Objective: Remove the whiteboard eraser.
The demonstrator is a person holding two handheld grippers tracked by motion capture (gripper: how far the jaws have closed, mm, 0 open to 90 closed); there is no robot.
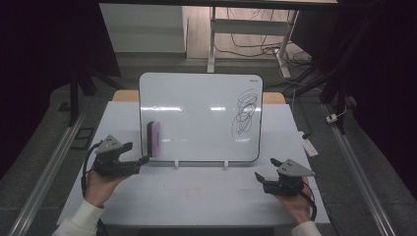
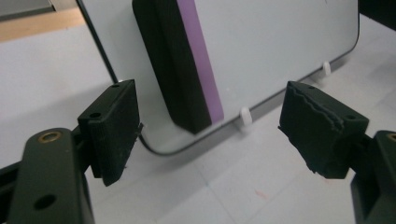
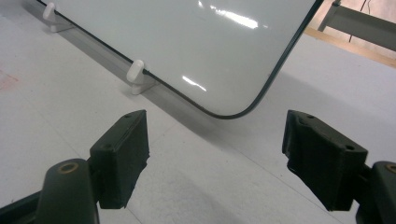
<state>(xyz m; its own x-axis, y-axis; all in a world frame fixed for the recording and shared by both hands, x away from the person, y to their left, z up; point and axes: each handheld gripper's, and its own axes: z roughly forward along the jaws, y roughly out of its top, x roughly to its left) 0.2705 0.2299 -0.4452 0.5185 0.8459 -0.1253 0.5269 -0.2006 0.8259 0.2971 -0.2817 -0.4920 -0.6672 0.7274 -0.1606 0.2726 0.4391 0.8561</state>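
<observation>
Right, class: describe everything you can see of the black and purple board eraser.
The black and purple board eraser is a slim block, purple body beside a thick black pad that looks like felt. It stands on end against the whiteboard, low at its left edge. The left gripper points at it with jaws open, not touching it.

A: eraser (image 1: 154, 139) colours?
B: black body, purple strip down one side

A: whiteboard (image 1: 196, 113)?
B: white face, thin black rim, glare spots. Black scribble (image 1: 245, 112), looped lines, near its right edge. Two small white clips (image 1: 176, 162) on the bottom edge

A: grippers?
B: left gripper (image 1: 129, 156) and right gripper (image 1: 264, 168) both black, grey three-cornered plate on top of each, brass-coloured pin in each arm, black ridged pads

A: desk (image 1: 196, 196)?
B: pale grey-white top, faint pinkish smudge mid-front, tan wood strip at the far edge
</observation>
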